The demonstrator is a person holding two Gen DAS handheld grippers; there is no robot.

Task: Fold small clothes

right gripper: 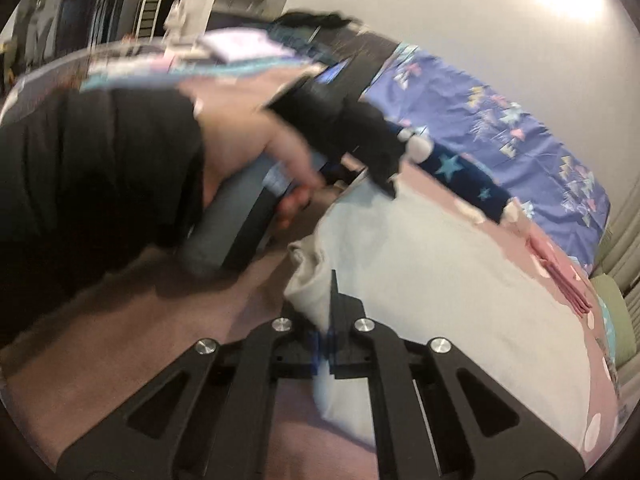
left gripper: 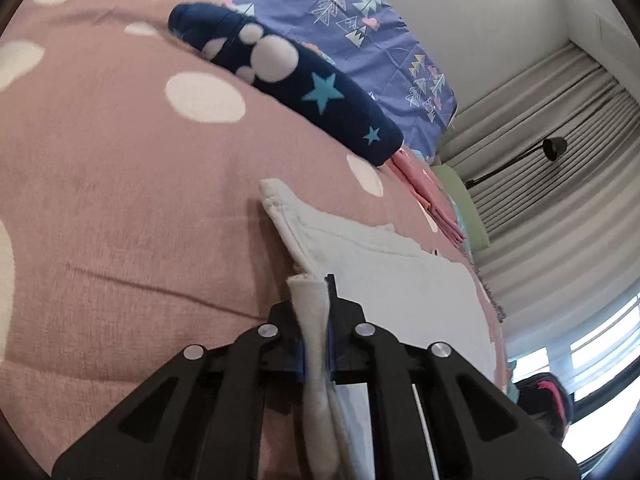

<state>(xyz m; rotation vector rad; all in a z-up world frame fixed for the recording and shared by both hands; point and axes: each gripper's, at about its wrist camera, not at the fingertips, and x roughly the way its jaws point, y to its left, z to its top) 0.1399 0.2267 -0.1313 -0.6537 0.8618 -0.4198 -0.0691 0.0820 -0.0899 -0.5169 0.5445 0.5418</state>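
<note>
Pink dotted bedspread [left gripper: 120,200]; white garment [left gripper: 384,280] pinched in left tongs [left gripper: 316,320], right tongs [right gripper: 324,336].

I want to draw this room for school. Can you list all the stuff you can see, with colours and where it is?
white garment: one, white, on the pink blanket, pinched by both grippers
pink blanket: one, pink with white dots, under everything
navy garment: one, navy with stars and white dots, beyond the white one
purple sheet: one, purple with triangle trees, by the wall
pink folded cloth: one, pink, at the blanket's edge
lamp: one, black, before the curtains
curtains: beige, far side
left gripper: black, shut on cloth
right gripper: black, shut on cloth
</note>
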